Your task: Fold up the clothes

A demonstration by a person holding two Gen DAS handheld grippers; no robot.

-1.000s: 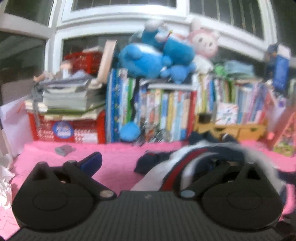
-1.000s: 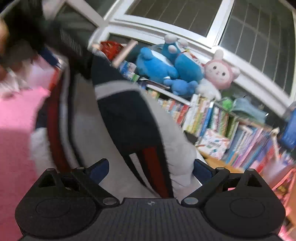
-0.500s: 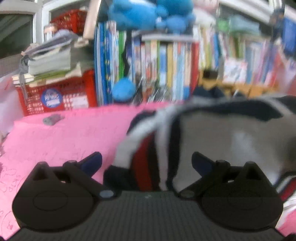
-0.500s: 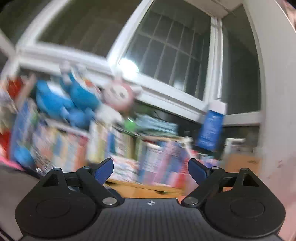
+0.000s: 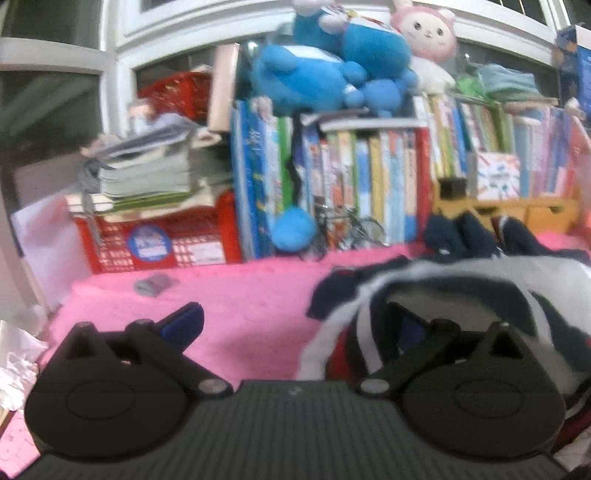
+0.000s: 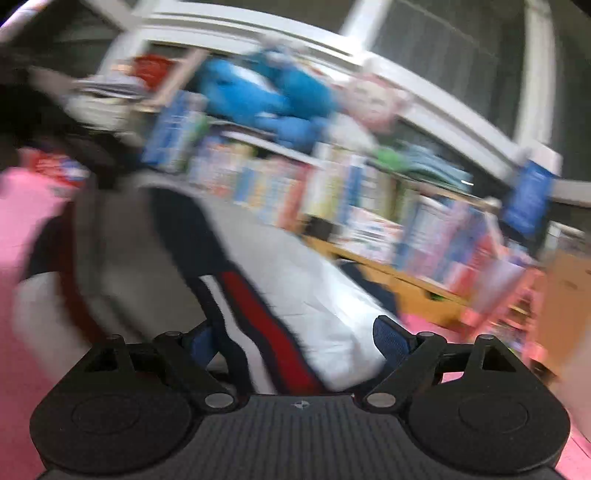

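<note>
Now the left claw (image 5: 295, 325) gapes, its right finger under the jacket (image 5: 461, 280). Equally wide, the right claw (image 6: 297, 341) straddles a jacket fold.

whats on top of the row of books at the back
Blue plush toys and a pink-and-white plush lie on the books. The books' top edges beneath them are covered.

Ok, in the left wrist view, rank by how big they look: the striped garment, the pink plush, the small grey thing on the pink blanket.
1. striped garment, though it lies nearest the camera
2. pink plush
3. small grey thing
</note>
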